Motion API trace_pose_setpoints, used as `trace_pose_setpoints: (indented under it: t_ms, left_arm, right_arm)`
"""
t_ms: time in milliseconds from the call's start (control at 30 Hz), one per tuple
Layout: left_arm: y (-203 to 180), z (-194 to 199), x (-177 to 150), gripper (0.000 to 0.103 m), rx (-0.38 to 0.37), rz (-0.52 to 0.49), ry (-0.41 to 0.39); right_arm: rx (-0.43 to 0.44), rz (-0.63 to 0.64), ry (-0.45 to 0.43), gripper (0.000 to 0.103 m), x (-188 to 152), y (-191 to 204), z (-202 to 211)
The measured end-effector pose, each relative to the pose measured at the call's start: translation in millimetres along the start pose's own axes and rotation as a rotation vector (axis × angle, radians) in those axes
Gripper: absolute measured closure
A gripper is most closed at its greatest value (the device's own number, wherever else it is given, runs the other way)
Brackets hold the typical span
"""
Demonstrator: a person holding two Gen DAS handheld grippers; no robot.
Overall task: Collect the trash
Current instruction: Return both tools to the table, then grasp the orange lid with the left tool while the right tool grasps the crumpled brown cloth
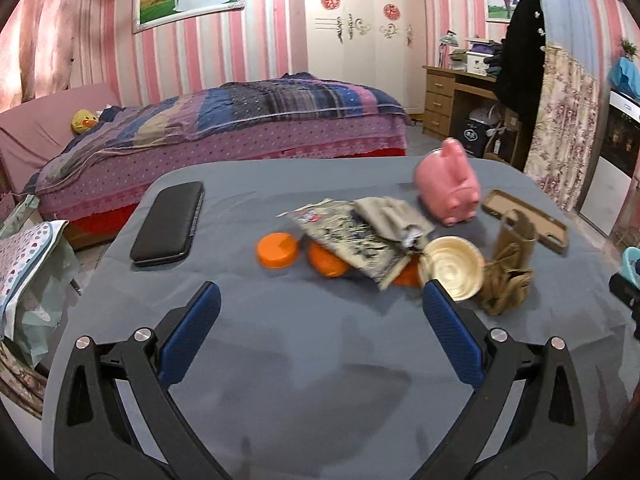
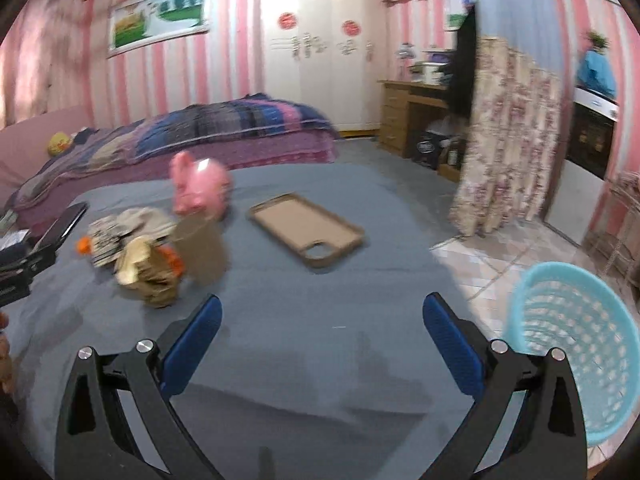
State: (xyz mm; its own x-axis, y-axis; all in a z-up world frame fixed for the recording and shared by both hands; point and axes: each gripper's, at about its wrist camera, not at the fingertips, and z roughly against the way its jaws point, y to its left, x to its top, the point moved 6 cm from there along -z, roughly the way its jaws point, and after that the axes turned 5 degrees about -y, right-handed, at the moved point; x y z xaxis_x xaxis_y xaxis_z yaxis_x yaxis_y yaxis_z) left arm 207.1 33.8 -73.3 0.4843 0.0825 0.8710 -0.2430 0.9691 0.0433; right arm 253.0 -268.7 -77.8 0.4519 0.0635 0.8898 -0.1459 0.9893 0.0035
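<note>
A heap of trash lies on the grey-blue table (image 1: 300,352): a printed crumpled wrapper (image 1: 352,240), orange peel pieces (image 1: 326,262), an orange lid (image 1: 278,250), a cream paper cup (image 1: 452,268) and crumpled brown paper (image 1: 508,276). My left gripper (image 1: 322,300) is open and empty, just short of the heap. In the right wrist view the heap (image 2: 152,256) lies at the left. My right gripper (image 2: 322,312) is open and empty over bare table (image 2: 320,360). A light blue mesh basket (image 2: 572,352) stands on the floor at the right.
A black case (image 1: 168,224) lies at the table's left. A pink pig figure (image 1: 450,186) and a tan phone case (image 2: 306,230) lie behind the heap. A bed (image 1: 224,128) stands beyond the table. A floral curtain (image 2: 504,140) hangs at the right.
</note>
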Motion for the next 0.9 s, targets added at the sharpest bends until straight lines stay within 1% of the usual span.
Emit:
trace_pose_setpoints:
  t_ms: [100, 167, 267, 367, 433, 467, 500, 567, 633, 667, 700, 733, 833, 900]
  left_arm:
    - [13.5, -5.3, -2.0, 0.006, 0.015, 0.020, -0.003]
    - [20.8, -8.5, -3.4, 0.006, 0.016, 0.031, 0.002]
    - [32.9, -16.8, -6.7, 0.006, 0.025, 0.043, 0.016]
    - [49.0, -25.5, -10.2, 0.006, 0.026, 0.065, 0.039]
    - [55.5, -28.2, -11.3, 0.006, 0.027, 0.074, 0.044]
    - [58.7, -28.7, -12.0, 0.006, 0.030, 0.077, 0.045]
    - [63.2, -29.4, -11.3, 0.006, 0.035, 0.080, 0.045]
    - [67.6, -30.4, -9.6, 0.006, 0.037, 0.083, 0.044]
    - [70.8, -30.2, -7.9, 0.006, 0.039, 0.080, 0.041]
    - [72.0, -31.2, -7.7, 0.006, 0.040, 0.075, 0.042]
    - [72.4, -32.6, -9.1, 0.006, 0.041, 0.068, 0.049]
    - [72.4, -34.4, -11.4, 0.006, 0.038, 0.064, 0.060]
    - [69.7, -39.6, -16.9, 0.006, 0.015, 0.054, 0.098]
    - [68.4, -39.3, -17.9, 0.006, 0.011, 0.049, 0.102]
  right_arm:
    - [0.024, 0.042, 0.028, 0.005, -6.2, 24.3, -10.3]
    - [0.055, 0.069, 0.043, 0.005, -7.6, 40.2, -14.3]
    - [0.081, 0.102, 0.063, 0.005, -10.3, 58.7, -22.6]
    - [0.126, 0.146, 0.084, 0.006, -9.5, 82.9, -32.4]
    - [0.151, 0.152, 0.088, 0.007, -6.6, 94.1, -37.4]
    - [0.160, 0.151, 0.091, 0.012, -6.4, 97.1, -39.7]
    - [0.190, 0.144, 0.101, 0.016, -4.4, 105.5, -44.3]
    - [0.223, 0.147, 0.119, 0.022, -3.1, 117.2, -51.9]
    - [0.239, 0.170, 0.143, 0.032, -5.8, 126.1, -58.8]
    - [0.243, 0.179, 0.152, 0.043, -6.3, 129.4, -61.1]
    - [0.258, 0.189, 0.175, 0.057, -9.2, 133.8, -64.8]
    - [0.270, 0.191, 0.180, 0.063, -9.0, 135.5, -64.6]
    - [0.273, 0.176, 0.144, 0.065, -2.5, 135.5, -54.8]
    - [0.267, 0.176, 0.132, 0.065, 0.6, 133.2, -46.0]
